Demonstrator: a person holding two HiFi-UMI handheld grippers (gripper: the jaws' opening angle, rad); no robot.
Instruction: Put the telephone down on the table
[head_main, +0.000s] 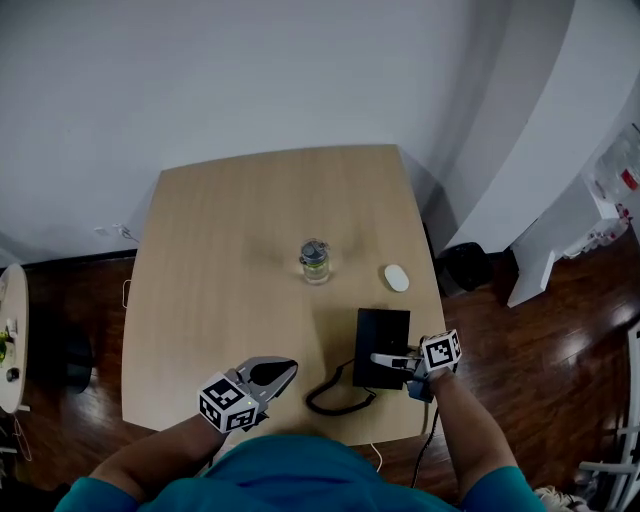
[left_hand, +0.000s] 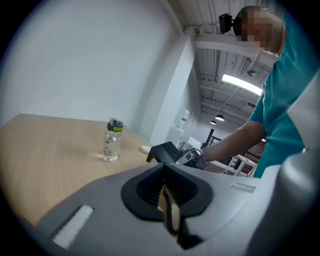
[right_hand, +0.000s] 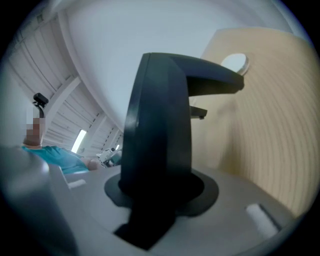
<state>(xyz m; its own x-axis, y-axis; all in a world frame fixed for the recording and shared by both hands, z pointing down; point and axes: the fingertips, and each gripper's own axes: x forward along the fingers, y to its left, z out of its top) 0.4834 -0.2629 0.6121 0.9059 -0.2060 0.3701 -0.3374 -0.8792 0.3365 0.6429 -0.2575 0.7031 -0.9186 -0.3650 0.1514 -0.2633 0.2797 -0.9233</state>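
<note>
The black telephone (head_main: 382, 343) is over the near right part of the wooden table (head_main: 220, 260), and my right gripper (head_main: 393, 359) is shut on its near edge. Its dark body (right_hand: 160, 125) fills the space between the right gripper (right_hand: 160, 192) jaws. From the left gripper view the telephone (left_hand: 162, 152) looks tilted; I cannot tell whether it touches the table. Its black coiled cord (head_main: 335, 395) loops on the table toward my left gripper (head_main: 285, 372), which is shut and holds nothing. Through the thin slit of the left gripper (left_hand: 167, 197) I see the cord.
A clear water bottle (head_main: 314, 262) with a green-rimmed lid stands mid-table. A small white oval object (head_main: 397, 278) lies beyond the telephone near the right edge. The near table edge is just below both grippers. Dark wooden floor (head_main: 520, 340) surrounds the table.
</note>
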